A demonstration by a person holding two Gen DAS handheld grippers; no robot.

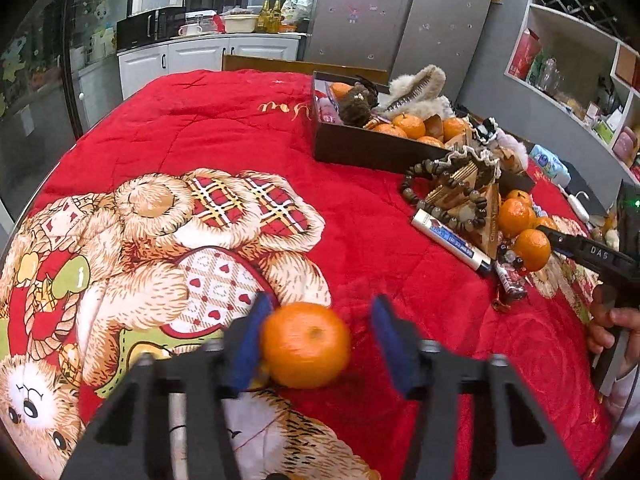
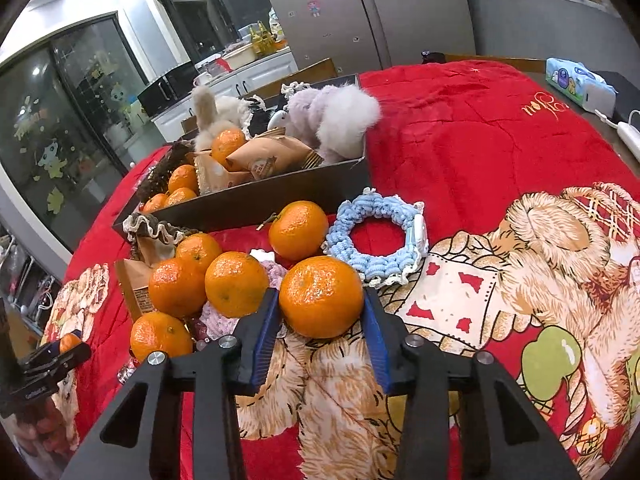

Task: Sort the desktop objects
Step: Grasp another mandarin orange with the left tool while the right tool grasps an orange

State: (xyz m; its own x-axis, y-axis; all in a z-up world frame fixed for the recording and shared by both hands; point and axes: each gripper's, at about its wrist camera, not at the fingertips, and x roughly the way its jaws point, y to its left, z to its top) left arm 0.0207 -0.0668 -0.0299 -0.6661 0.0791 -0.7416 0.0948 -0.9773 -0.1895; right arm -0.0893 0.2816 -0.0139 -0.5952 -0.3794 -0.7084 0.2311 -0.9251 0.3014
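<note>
In the left wrist view my left gripper (image 1: 318,336) is open. A blurred tangerine (image 1: 306,344) lies between its blue pads, against the left pad, with a gap to the right one. In the right wrist view my right gripper (image 2: 322,320) has its pads on both sides of a tangerine (image 2: 321,297) on the red blanket; both pads touch it. A dark box (image 2: 256,200) behind holds tangerines, snack packets and plush toys. The box also shows in the left wrist view (image 1: 360,152).
Several loose tangerines (image 2: 236,284) lie left of the right gripper. A blue scrunchie (image 2: 376,236) lies just behind it. The left wrist view shows a bead bracelet (image 1: 440,196), a white marker (image 1: 452,240) and snack packets. A tissue pack (image 2: 580,84) sits at the far right.
</note>
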